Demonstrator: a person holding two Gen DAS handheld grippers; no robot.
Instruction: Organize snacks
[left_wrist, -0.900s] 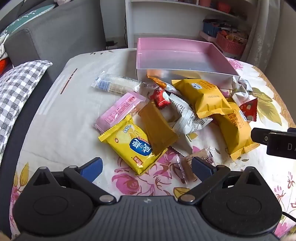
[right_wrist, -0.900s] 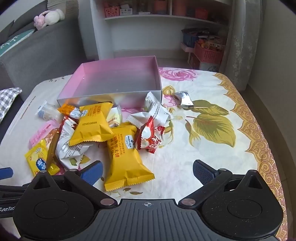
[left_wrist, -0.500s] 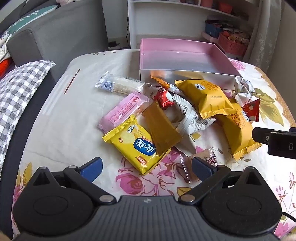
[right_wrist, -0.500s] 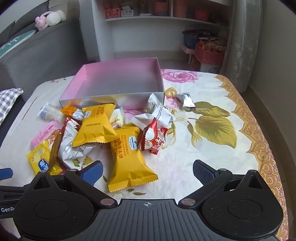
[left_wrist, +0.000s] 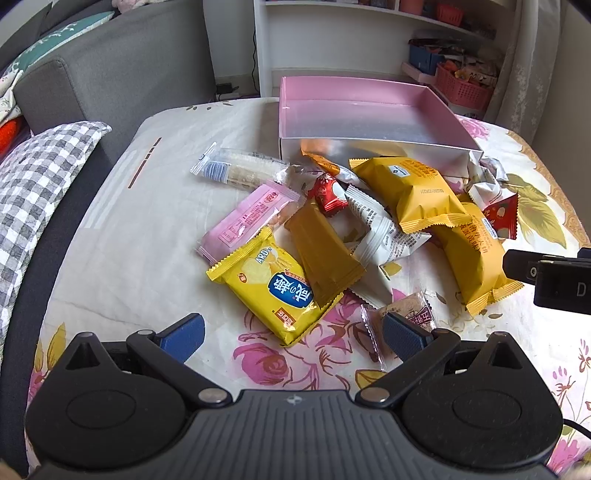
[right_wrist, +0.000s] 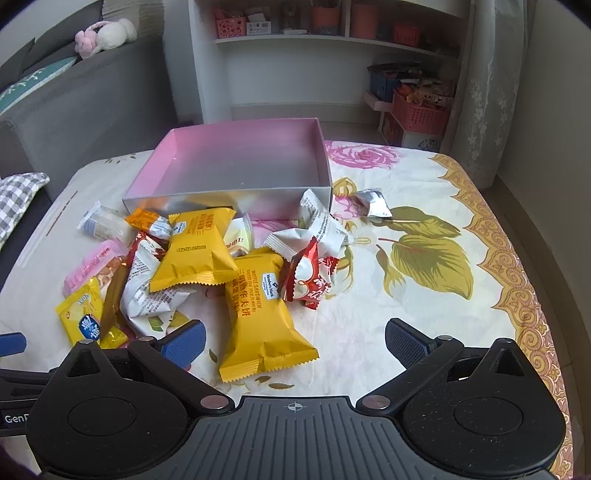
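Several snack packets lie heaped on a floral tablecloth (left_wrist: 122, 258) in front of an empty pink box (left_wrist: 362, 110) (right_wrist: 240, 162). A yellow chips bag (left_wrist: 273, 288) lies nearest my left gripper (left_wrist: 293, 334), which hangs open above the cloth with nothing between its fingers. An orange wafer pack (right_wrist: 258, 314) lies just ahead of my right gripper (right_wrist: 293, 338), also open and empty. Another orange pack (right_wrist: 195, 251), a red candy bag (right_wrist: 308, 273), a pink bar (left_wrist: 247, 218), white wrappers (left_wrist: 384, 232) and a clear cracker sleeve (left_wrist: 236, 170) fill the heap. The right gripper's finger (left_wrist: 546, 273) shows at the left wrist view's right edge.
A small silver packet (right_wrist: 375, 203) lies apart, right of the box. A grey sofa (left_wrist: 110, 74) with a checked cushion (left_wrist: 33, 184) borders the table's left side. White shelves (right_wrist: 332, 55) and a pink basket (right_wrist: 421, 110) stand behind. The cloth's right half shows bare leaf print (right_wrist: 432, 266).
Both wrist views have shifted slightly, so the snacks and box sit a little farther right in frame. No packet has moved. Both grippers stay open.
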